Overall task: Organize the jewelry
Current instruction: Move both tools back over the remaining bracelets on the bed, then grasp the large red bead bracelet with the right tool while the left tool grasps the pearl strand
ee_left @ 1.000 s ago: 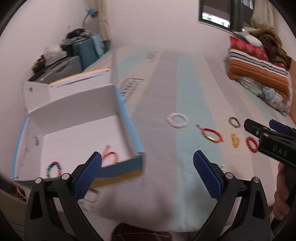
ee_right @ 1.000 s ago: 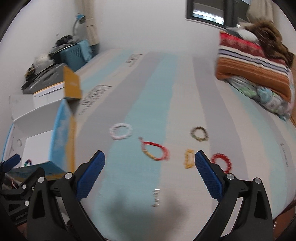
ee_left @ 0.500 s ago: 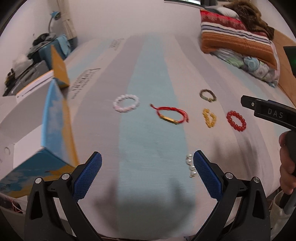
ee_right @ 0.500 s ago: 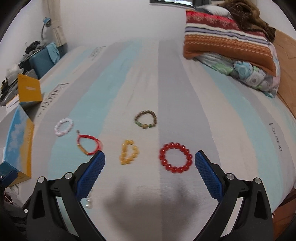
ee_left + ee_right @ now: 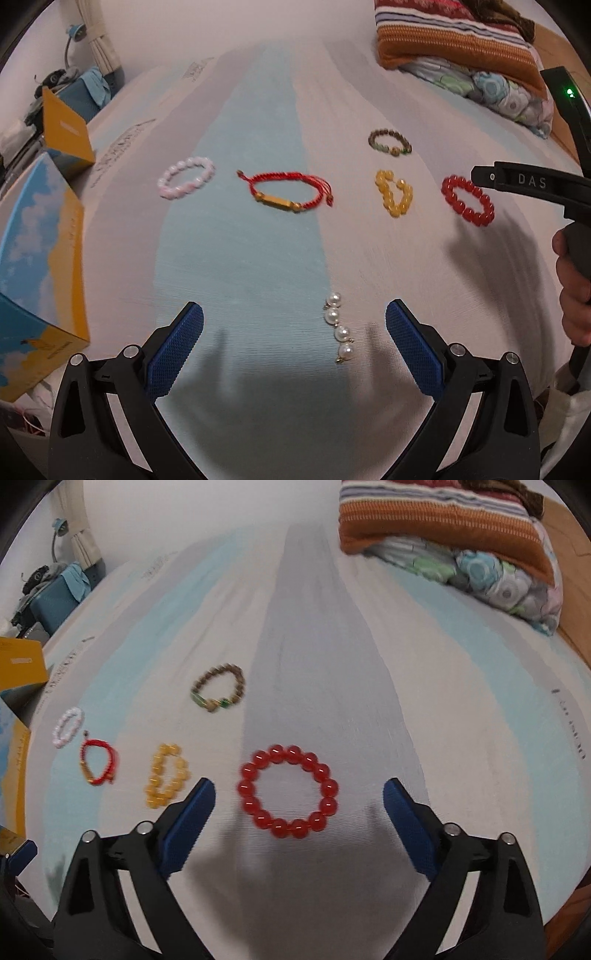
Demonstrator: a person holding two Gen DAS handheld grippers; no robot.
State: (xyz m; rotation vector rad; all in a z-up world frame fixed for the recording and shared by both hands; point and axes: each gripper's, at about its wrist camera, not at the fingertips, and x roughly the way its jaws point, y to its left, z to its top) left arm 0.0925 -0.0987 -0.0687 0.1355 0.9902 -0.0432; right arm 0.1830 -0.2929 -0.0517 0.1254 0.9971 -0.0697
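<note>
Several bracelets lie on the striped bed. My left gripper (image 5: 294,332) is open, with a short string of white pearls (image 5: 338,327) between its fingers on the sheet. Beyond it lie a pink bead bracelet (image 5: 185,177), a red cord bracelet with a gold bar (image 5: 290,192), a yellow bead bracelet (image 5: 393,192), a brown bead bracelet (image 5: 389,142) and a red bead bracelet (image 5: 467,201). My right gripper (image 5: 299,810) is open and the red bead bracelet (image 5: 288,792) lies between its fingers. The yellow bracelet (image 5: 166,775) is just left of it.
A blue and yellow cardboard box (image 5: 38,236) stands at the bed's left edge. Folded striped blankets and a pillow (image 5: 454,531) lie at the far right. A blue case and clutter (image 5: 55,590) stand by the wall at the far left.
Both grippers have swung right, away from the box, and moved closer to the jewelry. The pearls now lie between the left fingers and the red bead bracelet between the right fingers.
</note>
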